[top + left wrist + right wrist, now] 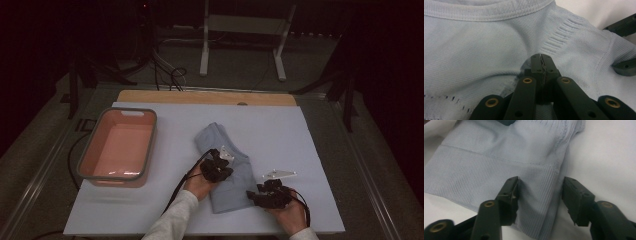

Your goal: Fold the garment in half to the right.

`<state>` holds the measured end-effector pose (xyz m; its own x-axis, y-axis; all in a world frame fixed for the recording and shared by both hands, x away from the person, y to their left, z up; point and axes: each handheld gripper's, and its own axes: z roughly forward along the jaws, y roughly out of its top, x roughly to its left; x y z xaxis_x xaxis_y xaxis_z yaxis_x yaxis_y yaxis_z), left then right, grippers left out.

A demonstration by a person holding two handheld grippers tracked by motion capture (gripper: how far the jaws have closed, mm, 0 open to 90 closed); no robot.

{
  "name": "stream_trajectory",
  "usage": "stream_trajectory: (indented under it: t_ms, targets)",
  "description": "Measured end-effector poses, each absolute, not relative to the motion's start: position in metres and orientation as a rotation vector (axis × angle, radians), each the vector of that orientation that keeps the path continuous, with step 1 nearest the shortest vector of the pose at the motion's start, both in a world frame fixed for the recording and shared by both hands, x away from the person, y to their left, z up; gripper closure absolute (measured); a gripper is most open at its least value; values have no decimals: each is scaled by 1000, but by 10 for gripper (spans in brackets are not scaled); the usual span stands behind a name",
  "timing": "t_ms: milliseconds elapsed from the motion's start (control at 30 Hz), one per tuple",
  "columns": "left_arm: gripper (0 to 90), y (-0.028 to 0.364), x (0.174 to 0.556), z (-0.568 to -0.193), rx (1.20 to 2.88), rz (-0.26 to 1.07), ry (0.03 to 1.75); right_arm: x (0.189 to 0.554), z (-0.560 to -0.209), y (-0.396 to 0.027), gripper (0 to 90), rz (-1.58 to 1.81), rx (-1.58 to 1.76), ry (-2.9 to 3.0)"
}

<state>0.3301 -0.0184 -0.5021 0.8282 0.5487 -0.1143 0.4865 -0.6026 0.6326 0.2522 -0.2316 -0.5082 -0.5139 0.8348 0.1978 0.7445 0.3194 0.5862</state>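
I am looking down on a bench [300, 130] covered in a pale sheet, with a dim floor and a white frame stand [243, 30] behind it. A folded light blue knit garment [227, 165] is lying near the middle of the bench. The left gripper [218, 167] is resting on the garment, its fingers [537, 65] clenched tight together and pinching a small pucker of the fabric, as the left gripper view shows. The right gripper [256, 196] is sitting at the garment's near right corner; its fingers [510, 188] are standing apart, straddling the ribbed hem edge without pressing on it. A pink basin [119, 145] with a grey rim is standing well apart to the left, blocking nothing. The garment's long axis is running from the near edge away towards the far left, ribbed hem nearest me.
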Motion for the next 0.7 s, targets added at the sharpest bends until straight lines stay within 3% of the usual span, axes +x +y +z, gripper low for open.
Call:
stream_trajectory:
  t_ms: [100, 200, 700]
  targets:
    - [900, -19, 330, -502, 2327, 109, 754, 252, -508, -232, 693, 1003, 1474, 2476]
    - [900, -20, 328, -502, 2322, 108, 750, 250, -507, -230, 773, 1018, 1448, 2490]
    - [900, -35, 309, -500, 2323, 65, 711, 238, -502, -241, 791, 965, 1436, 2491]
